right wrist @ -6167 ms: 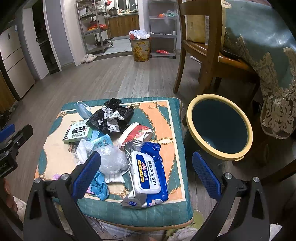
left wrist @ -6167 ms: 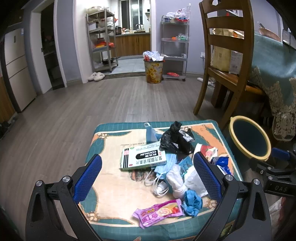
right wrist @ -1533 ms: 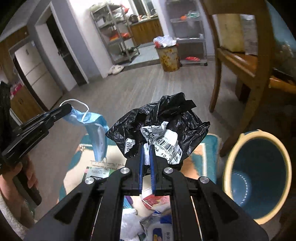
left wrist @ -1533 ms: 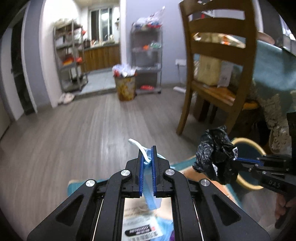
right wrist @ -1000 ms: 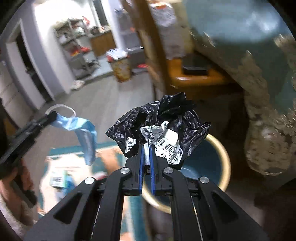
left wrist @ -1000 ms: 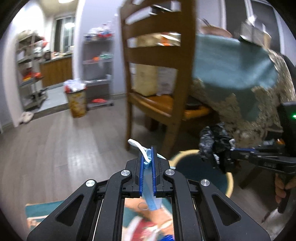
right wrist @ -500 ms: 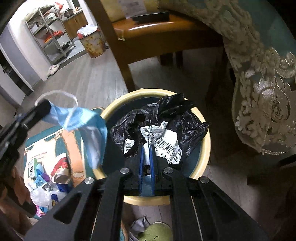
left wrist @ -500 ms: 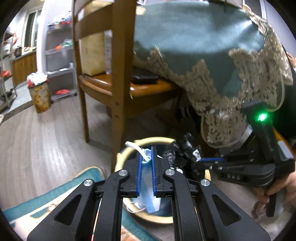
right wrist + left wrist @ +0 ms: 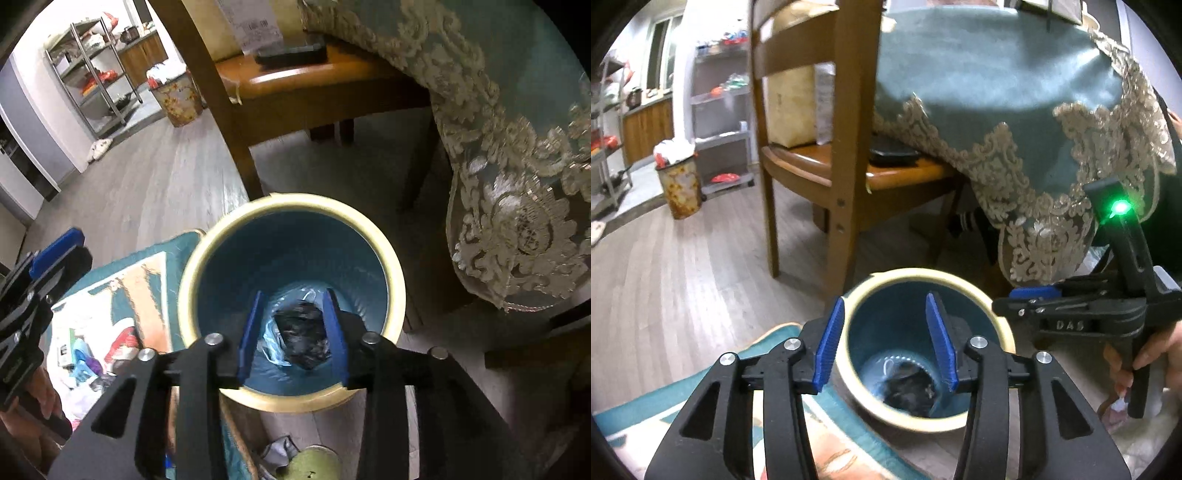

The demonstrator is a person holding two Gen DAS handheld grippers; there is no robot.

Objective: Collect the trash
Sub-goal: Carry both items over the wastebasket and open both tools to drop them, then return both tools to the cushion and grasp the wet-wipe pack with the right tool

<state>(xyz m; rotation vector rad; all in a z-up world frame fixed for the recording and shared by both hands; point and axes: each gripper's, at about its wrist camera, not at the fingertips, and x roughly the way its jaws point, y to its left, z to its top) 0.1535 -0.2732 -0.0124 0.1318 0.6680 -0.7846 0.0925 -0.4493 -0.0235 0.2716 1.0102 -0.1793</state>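
A teal bin with a cream rim (image 9: 964, 288) (image 9: 395, 280) stands on the floor beside the stool. At its bottom lie the black plastic bag (image 9: 301, 334) (image 9: 908, 397) and the blue face mask (image 9: 271, 341). My left gripper (image 9: 884, 339) is open and empty above the bin's near rim. My right gripper (image 9: 293, 332) is open and empty right over the bin's mouth. Each gripper also shows in the other's view, the right one (image 9: 1030, 299) and the left one (image 9: 55, 251). More trash (image 9: 92, 354) lies on the patterned stool cushion (image 9: 140, 273).
A wooden chair (image 9: 846, 147) stands just behind the bin, with a dark flat object (image 9: 291, 53) on its seat. A table under a teal lace-edged cloth (image 9: 1015, 110) overhangs at the right. A full waste basket (image 9: 677, 184) and metal shelves (image 9: 96, 70) stand far back.
Both grippers have opened over the bin. The black bag and the blue mask have dropped from them to the bin's bottom.
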